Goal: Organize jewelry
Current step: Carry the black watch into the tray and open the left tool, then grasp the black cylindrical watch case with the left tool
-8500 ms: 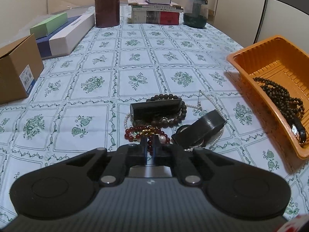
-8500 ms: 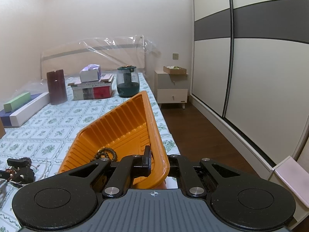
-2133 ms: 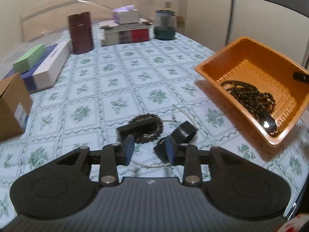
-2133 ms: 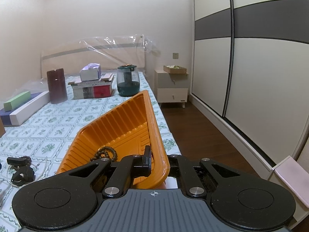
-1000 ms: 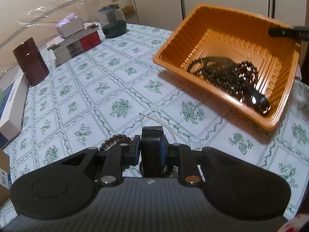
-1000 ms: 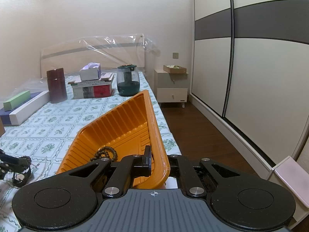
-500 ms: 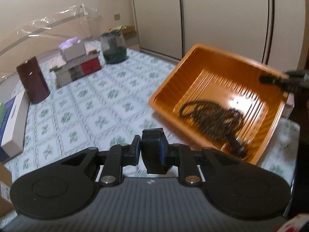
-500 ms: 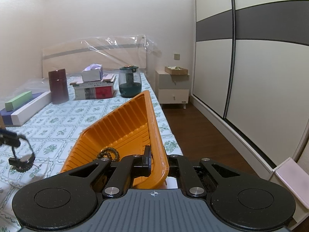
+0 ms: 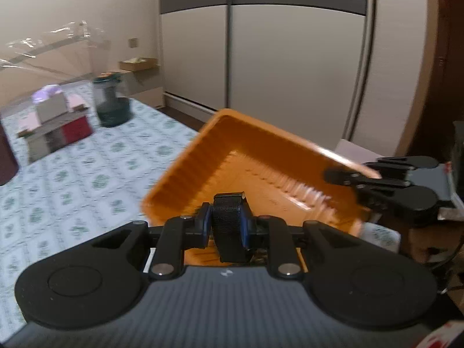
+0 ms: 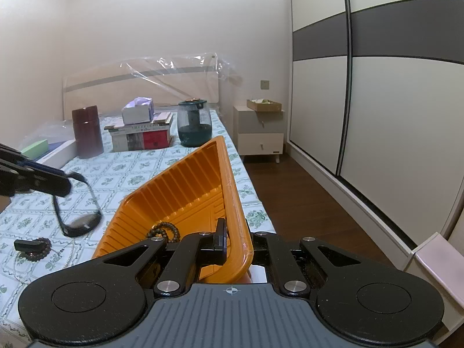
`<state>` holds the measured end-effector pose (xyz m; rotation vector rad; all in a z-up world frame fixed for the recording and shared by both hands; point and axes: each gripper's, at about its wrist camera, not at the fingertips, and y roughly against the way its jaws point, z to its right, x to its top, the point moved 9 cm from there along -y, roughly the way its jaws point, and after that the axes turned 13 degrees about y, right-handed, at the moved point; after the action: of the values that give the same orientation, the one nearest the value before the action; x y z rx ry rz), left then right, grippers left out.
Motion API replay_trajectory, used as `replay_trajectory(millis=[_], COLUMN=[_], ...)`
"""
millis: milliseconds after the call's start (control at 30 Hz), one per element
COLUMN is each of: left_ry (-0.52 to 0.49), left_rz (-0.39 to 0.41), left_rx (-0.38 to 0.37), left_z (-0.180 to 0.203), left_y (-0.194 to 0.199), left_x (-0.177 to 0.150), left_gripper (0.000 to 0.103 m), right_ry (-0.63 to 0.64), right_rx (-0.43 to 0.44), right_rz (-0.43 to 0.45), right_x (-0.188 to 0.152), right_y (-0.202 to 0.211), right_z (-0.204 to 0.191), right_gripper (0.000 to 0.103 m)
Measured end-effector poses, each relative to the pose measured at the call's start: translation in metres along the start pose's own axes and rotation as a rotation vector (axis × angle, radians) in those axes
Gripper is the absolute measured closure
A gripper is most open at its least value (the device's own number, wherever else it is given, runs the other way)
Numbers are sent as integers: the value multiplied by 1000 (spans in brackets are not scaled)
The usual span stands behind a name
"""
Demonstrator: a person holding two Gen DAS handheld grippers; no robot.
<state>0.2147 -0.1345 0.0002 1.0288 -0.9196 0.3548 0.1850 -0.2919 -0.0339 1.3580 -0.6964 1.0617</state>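
Observation:
My left gripper (image 9: 227, 220) is shut on the black mesh strap of a watch (image 9: 229, 226) and hovers at the near corner of the orange tray (image 9: 220, 156). In the right wrist view the left gripper (image 10: 58, 182) reaches in from the left, and the watch (image 10: 81, 220) dangles from it as a loop above the bedspread, just left of the tray. My right gripper (image 10: 236, 237) is shut on the tray's rim (image 10: 232, 203) and holds the tray tilted. A dark bead necklace (image 10: 163, 230) lies in the tray. The right gripper (image 9: 348, 177) also shows at the tray's right edge.
A dark bead bracelet with a black bar (image 10: 32, 246) and a thin pearl strand (image 10: 17, 264) lie on the floral bedspread (image 10: 124, 174). At the back stand a maroon canister (image 10: 87, 133), stacked books (image 10: 142, 136) and a dark jar (image 10: 193, 124). The bed's edge and floor are at right.
My left gripper has risen off the bedspread with the watch and swung right to the tray's corner. The right gripper and the tray have stayed still.

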Motion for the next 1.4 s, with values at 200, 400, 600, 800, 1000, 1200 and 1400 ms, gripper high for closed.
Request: replay_trajectory(millis=[200, 400, 600, 800, 1000, 1200, 1400], left_ry=[-7, -20, 2, 45, 126, 194, 257], left_rz=[-40, -78, -61, -10, 32, 55, 47], left_rx=[-66, -93, -99, -1, 158, 316, 452], left_z=[31, 47, 42, 0, -69, -134, -188], left_y=[-17, -30, -28, -7, 27, 65, 97], left_x=[-13, -23, -20, -13, -19, -36, -68], left_gripper=[85, 85, 81, 80, 77, 77, 74], right_ry=[-6, -5, -8, -6, -2, 0, 5], right_rx=[2, 3, 2, 3, 1, 0, -1], right_rz=[-1, -1, -4, -3, -3, -4, -3], right_x=[0, 0, -1, 0, -1, 0, 0], right_y=[0, 0, 0, 0, -1, -1, -1], right_z=[2, 2, 2, 1, 1, 1, 1], right_gripper=[96, 96, 96, 96, 96, 96, 96])
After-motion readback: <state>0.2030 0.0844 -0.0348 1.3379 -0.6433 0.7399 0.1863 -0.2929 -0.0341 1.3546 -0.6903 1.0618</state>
